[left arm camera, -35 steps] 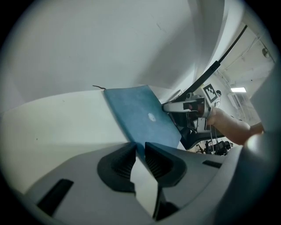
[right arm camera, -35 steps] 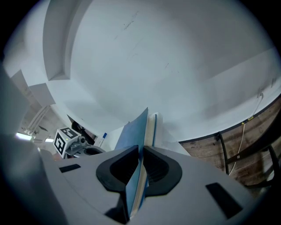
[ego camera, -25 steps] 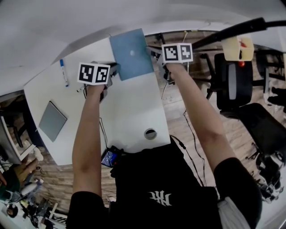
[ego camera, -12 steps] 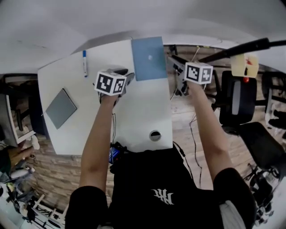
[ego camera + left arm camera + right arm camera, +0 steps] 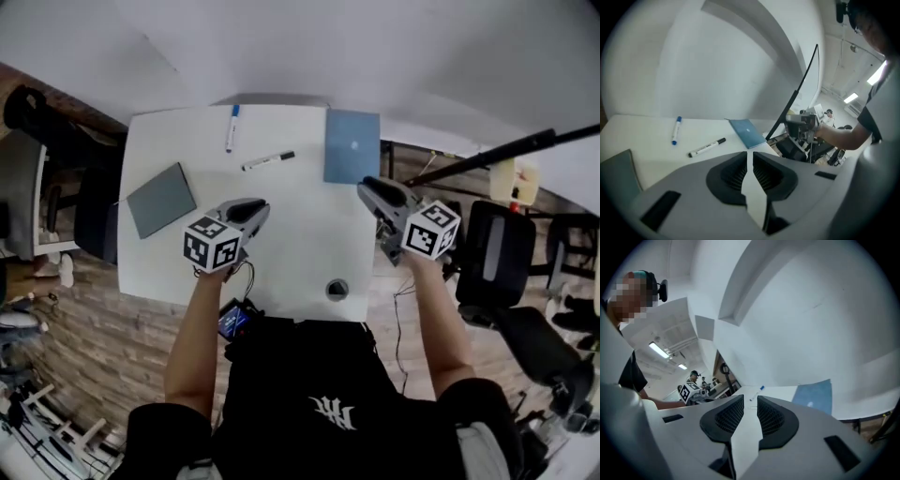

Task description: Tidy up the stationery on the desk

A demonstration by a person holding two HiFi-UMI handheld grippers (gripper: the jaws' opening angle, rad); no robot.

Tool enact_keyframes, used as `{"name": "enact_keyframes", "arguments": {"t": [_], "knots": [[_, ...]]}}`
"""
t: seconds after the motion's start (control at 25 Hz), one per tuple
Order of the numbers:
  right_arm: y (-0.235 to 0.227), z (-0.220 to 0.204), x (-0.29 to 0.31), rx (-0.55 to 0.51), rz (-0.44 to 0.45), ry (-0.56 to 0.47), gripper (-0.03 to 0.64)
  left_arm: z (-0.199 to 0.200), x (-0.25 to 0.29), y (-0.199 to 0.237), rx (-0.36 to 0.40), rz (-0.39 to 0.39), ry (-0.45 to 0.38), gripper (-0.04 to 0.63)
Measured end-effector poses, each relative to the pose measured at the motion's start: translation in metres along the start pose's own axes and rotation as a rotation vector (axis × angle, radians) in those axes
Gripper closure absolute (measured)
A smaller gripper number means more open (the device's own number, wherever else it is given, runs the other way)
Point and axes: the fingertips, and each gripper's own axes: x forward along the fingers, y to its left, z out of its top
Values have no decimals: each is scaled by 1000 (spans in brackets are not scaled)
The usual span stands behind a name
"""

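Markers (image 5: 269, 161) and notebooks (image 5: 352, 146) lie beyond left gripper (image 5: 255, 205) and right gripper (image 5: 367, 186), empty, jaws just narrowed to slits.

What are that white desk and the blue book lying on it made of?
The desk looks like smooth matte white laminate board, going by its even surface and cut cable hole. The blue book seems card-covered: thin, flat, evenly coloured; it could be plastic.
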Motion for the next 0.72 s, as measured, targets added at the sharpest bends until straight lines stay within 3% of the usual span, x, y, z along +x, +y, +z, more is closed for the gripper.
{"name": "enact_keyframes", "arguments": {"t": [0.32,0.48,0.72], "knots": [[123,-29,77,-8,268,39,558,-33,-140,64,-138,123,-201,592],[173,-51,130,-31,296,86,557,-55,-204,104,-171,121,-290,592],[229,-80,216,-14,289,156,552,-85,-269,177,-191,84,-296,591]]}}
